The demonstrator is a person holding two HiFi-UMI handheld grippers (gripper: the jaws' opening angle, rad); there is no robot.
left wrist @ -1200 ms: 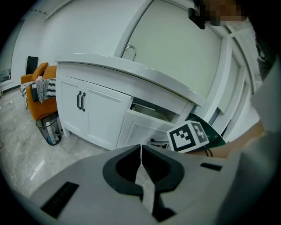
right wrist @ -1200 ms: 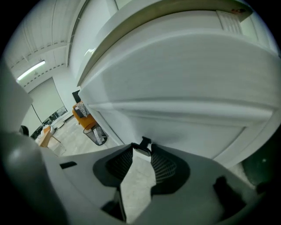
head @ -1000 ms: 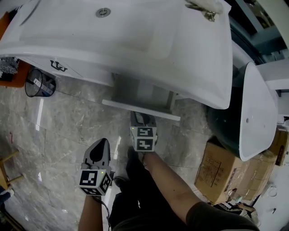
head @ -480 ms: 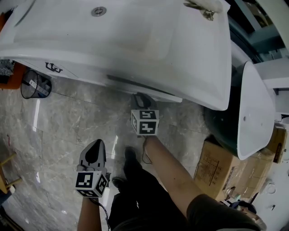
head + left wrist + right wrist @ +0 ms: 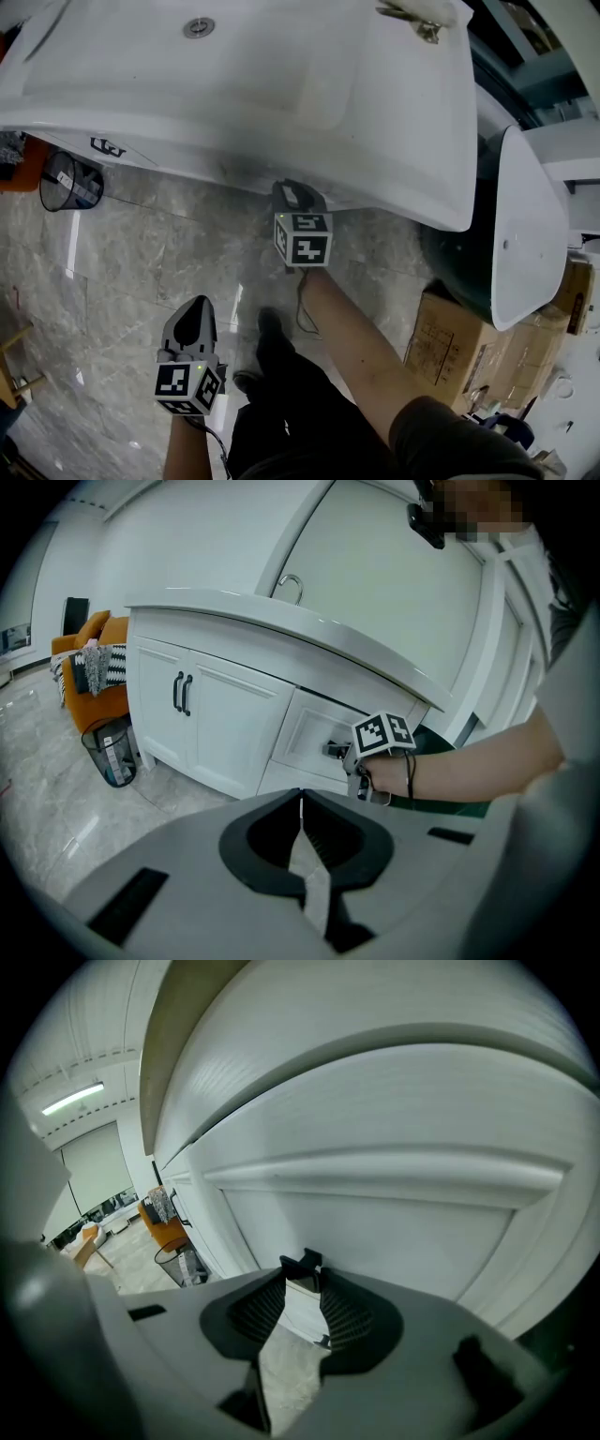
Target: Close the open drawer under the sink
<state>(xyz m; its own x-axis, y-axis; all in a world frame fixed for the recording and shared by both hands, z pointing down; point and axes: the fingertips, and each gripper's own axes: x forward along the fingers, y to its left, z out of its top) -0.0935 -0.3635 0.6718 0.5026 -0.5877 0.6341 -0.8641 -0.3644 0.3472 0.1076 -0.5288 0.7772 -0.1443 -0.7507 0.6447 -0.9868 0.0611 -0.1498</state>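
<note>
Under the sink countertop [image 5: 412,141]: drawer [image 5: 314,747], front nearly flush with the vanity. Your right gripper [image 5: 302,1262], jaws narrowly apart and empty, butts its tips against the panel to push. Your left gripper [image 5: 300,797], jaws together, hangs well clear.

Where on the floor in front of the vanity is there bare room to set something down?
Bare floor lies between the wire bin and the right gripper, ahead of the left gripper. To the right of the arm it is crowded: the white fixture and the cardboard boxes close in.
</note>
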